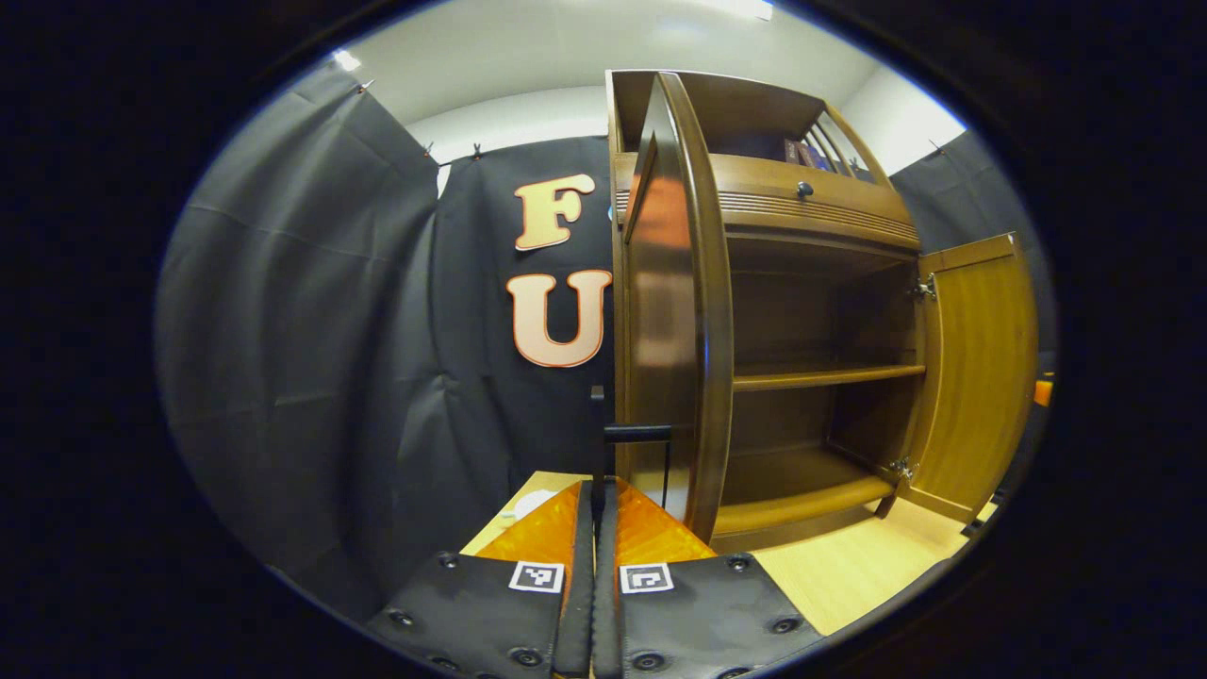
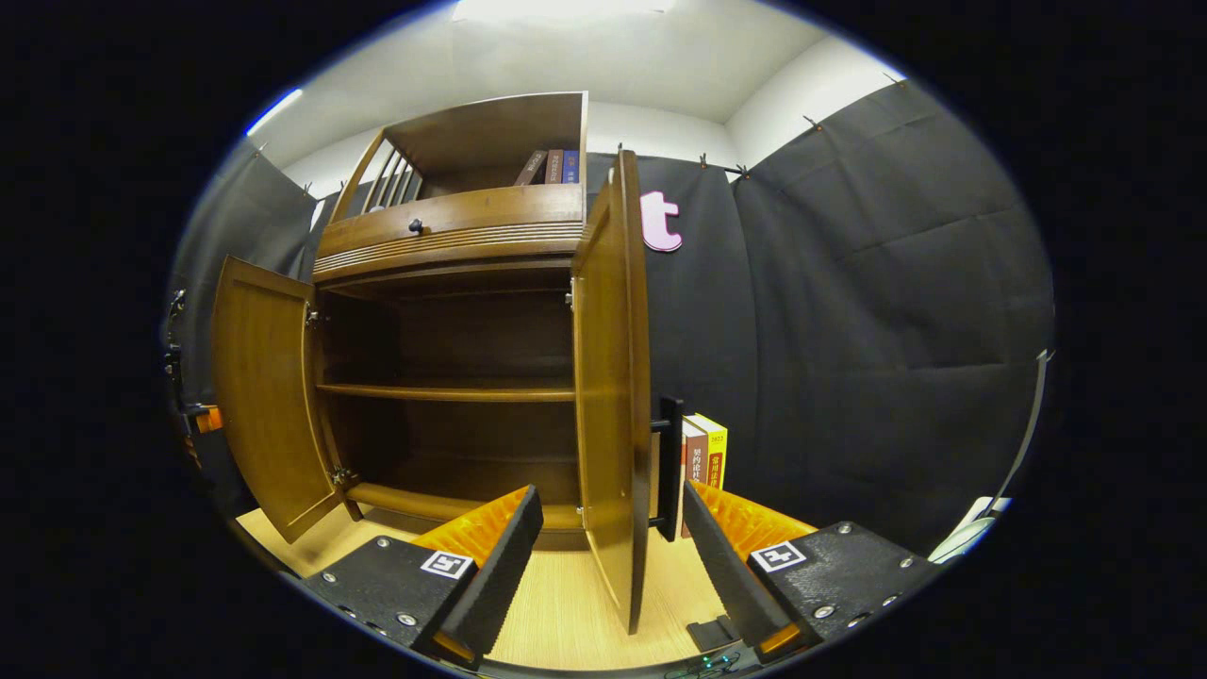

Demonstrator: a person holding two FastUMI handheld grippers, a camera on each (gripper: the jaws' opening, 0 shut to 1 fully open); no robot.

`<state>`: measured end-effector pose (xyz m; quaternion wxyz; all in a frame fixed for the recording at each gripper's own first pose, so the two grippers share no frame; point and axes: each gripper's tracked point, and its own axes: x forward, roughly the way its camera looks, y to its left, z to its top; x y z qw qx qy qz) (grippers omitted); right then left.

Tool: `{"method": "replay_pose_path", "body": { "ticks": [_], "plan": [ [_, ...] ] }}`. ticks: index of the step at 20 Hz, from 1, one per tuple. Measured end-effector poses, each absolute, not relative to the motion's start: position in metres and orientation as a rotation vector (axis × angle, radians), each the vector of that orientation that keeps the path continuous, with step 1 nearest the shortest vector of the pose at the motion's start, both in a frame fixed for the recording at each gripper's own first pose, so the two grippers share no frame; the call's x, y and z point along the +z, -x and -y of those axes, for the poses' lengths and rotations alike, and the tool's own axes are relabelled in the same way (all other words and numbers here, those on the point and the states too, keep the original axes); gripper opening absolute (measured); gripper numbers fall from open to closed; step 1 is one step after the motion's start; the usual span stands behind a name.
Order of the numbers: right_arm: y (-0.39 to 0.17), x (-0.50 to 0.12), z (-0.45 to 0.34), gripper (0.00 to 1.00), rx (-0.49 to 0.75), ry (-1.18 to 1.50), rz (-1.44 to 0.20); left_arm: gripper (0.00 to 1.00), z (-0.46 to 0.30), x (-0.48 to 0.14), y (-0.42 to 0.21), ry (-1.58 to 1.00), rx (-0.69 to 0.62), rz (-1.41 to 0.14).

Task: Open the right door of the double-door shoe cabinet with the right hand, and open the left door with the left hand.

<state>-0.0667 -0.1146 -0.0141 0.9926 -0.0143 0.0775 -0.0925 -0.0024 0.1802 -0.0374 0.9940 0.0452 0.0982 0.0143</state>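
Right claw (image 2: pixel 608 538) astride open right door (image 2: pixel 613 377).

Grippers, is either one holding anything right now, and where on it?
The left gripper is closed on the left door's black handle, near its lower end. The right gripper is open, straddling the right door's edge, holding nothing.
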Motion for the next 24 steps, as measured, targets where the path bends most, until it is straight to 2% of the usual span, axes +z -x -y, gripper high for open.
{"method": "replay_pose_path", "body": {
  "ticks": [6,7,8,9,10,12,14,17,19,22,23,24],
  "plan": [
    [0.067,-0.011,0.080,0.92,-0.190,0.022,-0.148,0.08,-0.228,-0.038,-0.005,-0.052,-0.131,-0.164],
    [0.065,-0.009,0.075,0.98,-0.190,0.025,-0.146,0.08,-0.233,-0.037,-0.007,-0.056,-0.157,-0.165],
    [0.064,-0.009,0.071,0.85,-0.190,0.028,-0.149,0.08,-0.236,-0.037,-0.008,-0.050,-0.186,-0.168],
    [0.065,-0.009,0.067,0.85,-0.191,0.029,-0.151,0.08,-0.240,-0.037,-0.009,-0.039,-0.210,-0.171],
    [0.065,-0.006,0.062,0.98,-0.190,0.030,-0.146,0.08,-0.246,-0.039,-0.011,-0.030,-0.225,-0.180],
    [0.061,0.000,0.056,0.98,-0.189,0.029,-0.132,0.19,-0.247,-0.042,-0.013,-0.011,-0.273,-0.189],
    [0.059,0.002,0.054,0.98,-0.187,0.038,-0.131,0.19,-0.246,-0.042,-0.008,-0.011,-0.287,-0.188],
    [0.056,0.000,0.052,0.98,-0.181,0.032,-0.132,0.17,-0.254,-0.047,0.016,-0.016,-0.243,-0.206],
    [0.055,-0.001,0.050,0.98,-0.174,0.029,-0.133,0.17,-0.263,-0.045,0.041,0.004,-0.165,-0.215],
    [0.049,-0.006,0.048,0.98,-0.159,0.041,-0.139,0.19,-0.249,-0.031,0.078,0.023,-0.097,-0.210],
    [0.046,-0.007,0.047,0.98,-0.155,0.049,-0.139,0.13,-0.244,-0.020,0.081,0.043,-0.053,-0.189],
    [0.042,-0.007,0.047,0.92,-0.151,0.057,-0.133,0.08,-0.235,-0.013,0.080,0.067,-0.011,-0.173]
  ]
}}
